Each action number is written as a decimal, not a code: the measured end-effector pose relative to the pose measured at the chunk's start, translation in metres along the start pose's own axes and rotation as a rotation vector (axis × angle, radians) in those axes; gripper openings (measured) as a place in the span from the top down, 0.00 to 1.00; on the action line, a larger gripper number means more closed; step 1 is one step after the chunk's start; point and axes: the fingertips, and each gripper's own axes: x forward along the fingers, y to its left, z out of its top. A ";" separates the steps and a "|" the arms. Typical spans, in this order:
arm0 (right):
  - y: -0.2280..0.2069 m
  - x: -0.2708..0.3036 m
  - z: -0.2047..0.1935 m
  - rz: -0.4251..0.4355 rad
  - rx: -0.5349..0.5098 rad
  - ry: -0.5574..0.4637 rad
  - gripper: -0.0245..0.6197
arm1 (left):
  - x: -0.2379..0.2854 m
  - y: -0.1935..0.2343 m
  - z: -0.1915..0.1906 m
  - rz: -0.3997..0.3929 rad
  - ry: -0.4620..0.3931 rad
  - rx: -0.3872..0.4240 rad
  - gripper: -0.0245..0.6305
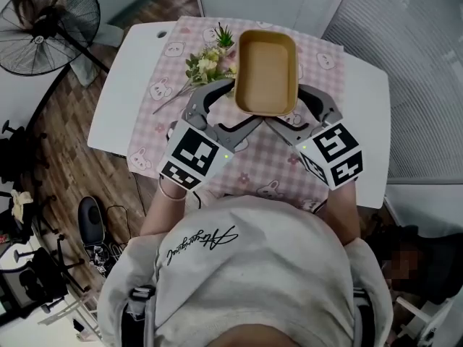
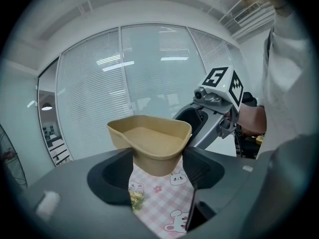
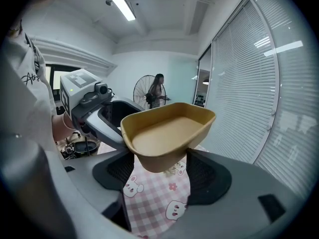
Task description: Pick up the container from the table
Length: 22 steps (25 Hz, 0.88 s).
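Where jaws clasp its sides, tan container (image 1: 266,72), rounded-rectangular, flared rim

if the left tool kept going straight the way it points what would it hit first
The tan rounded-rectangular container, clamped between the jaws of the left tool, sits first in that line. Just past it the right tool looks next, though depth is unclear.
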 end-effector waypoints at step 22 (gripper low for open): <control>-0.004 -0.011 0.000 -0.048 -0.019 -0.007 0.46 | 0.004 -0.006 0.008 -0.022 -0.019 -0.001 0.50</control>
